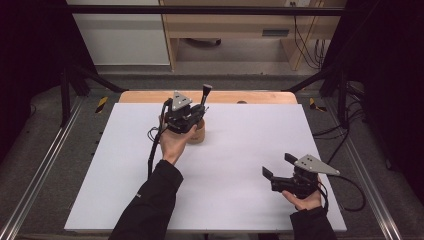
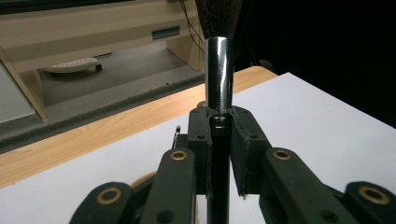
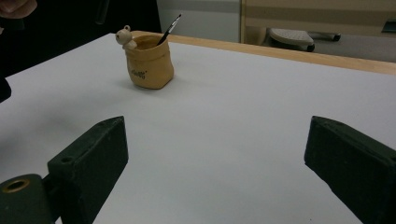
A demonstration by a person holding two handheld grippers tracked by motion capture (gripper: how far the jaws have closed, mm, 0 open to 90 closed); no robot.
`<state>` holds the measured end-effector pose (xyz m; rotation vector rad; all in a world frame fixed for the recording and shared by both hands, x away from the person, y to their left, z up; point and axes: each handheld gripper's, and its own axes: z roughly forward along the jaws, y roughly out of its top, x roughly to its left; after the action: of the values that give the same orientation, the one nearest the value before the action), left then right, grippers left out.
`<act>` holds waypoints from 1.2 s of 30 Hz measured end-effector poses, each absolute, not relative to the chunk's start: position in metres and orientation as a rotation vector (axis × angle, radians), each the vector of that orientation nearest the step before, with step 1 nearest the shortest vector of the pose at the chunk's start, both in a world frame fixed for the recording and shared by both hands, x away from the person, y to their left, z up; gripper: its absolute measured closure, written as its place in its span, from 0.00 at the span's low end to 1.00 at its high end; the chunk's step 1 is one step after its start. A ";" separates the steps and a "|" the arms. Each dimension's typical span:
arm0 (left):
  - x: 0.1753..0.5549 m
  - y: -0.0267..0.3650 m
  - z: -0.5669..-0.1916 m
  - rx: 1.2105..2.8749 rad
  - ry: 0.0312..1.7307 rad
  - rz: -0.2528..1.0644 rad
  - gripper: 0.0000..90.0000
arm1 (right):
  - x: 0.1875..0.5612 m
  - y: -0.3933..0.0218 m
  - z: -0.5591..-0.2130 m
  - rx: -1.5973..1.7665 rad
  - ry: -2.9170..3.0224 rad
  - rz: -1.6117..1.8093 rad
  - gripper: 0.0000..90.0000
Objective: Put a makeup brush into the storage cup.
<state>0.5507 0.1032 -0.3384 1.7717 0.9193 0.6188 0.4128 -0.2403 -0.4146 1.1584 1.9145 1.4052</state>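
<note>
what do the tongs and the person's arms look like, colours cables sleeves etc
Both tongs, left and right, are black linkage frames with brass-coloured pivot rivets and blocky black pads. Each carries a grey three-cornered plate on top and trails a black cable. The person wears dark sleeves down to the wrists.

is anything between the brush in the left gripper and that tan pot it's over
Nothing visible does. The left gripper is shut on the brush, bristles up, right above the tan pot. A thin brush already leans in the pot's mouth, with room beside it. The right gripper waits open, well apart on the white table.
</note>
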 end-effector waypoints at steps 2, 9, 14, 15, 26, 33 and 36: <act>0.553 0.103 -0.339 1.766 0.924 0.621 0.87 | 0.413 -0.240 -0.414 1.172 1.913 1.409 0.07; 0.561 0.101 -0.341 1.767 0.930 0.637 0.87 | 0.412 -0.239 -0.414 1.165 1.915 1.415 0.07; 0.567 0.101 -0.343 1.764 0.934 0.646 0.87 | 0.413 -0.239 -0.414 1.165 1.916 1.414 0.07; 0.568 0.101 -0.344 1.762 0.935 0.646 0.87 | 0.413 -0.239 -0.415 1.167 1.917 1.414 0.07; 0.582 0.100 -0.352 1.765 0.954 0.660 0.87 | 0.413 -0.239 -0.415 1.171 1.921 1.416 0.08; 0.588 0.097 -0.356 1.772 0.958 0.671 0.87 | 0.413 -0.239 -0.415 1.168 1.923 1.415 0.08; 0.592 0.096 -0.358 1.771 0.968 0.668 0.87 | 0.413 -0.239 -0.415 1.173 1.918 1.416 0.08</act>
<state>0.5918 0.0962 -0.3585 1.7715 0.9679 0.6681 0.4131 -0.2393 -0.4151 1.1730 1.9183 1.4156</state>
